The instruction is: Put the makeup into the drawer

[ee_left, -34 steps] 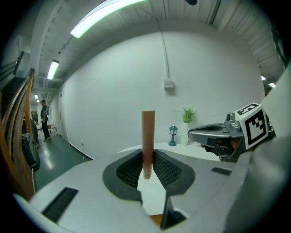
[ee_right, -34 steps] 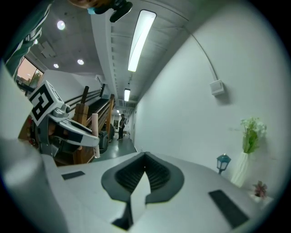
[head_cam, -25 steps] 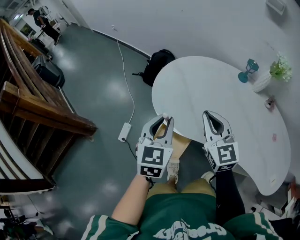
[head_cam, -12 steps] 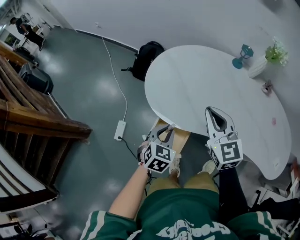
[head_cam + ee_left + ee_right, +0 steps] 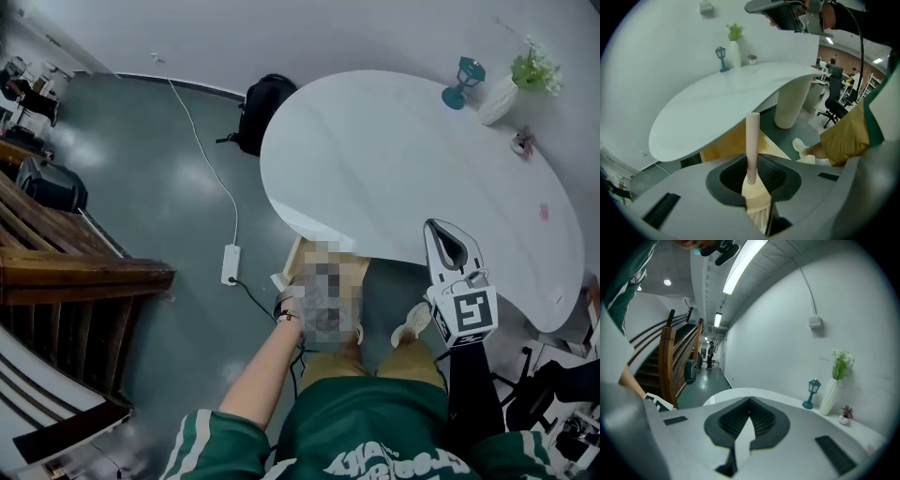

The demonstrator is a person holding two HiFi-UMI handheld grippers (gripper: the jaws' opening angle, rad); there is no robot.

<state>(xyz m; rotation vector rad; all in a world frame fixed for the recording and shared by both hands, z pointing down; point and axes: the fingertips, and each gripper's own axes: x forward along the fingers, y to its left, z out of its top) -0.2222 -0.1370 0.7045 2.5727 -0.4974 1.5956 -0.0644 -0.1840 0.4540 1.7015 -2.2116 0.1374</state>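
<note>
While the left gripper (image 5: 752, 169) has its jaws drawn narrow around a pale pink makeup tube (image 5: 752, 140), the tube pokes straight out past the tips. Just beyond and below the tips sits a light wooden drawer unit (image 5: 723, 146), tucked under the edge of the white table (image 5: 717, 101). The sensible approach is a firm pinch, letting go only once the tube is inside the wood. The right gripper (image 5: 749, 408), jaws together and empty, hovers over the tabletop.
</note>
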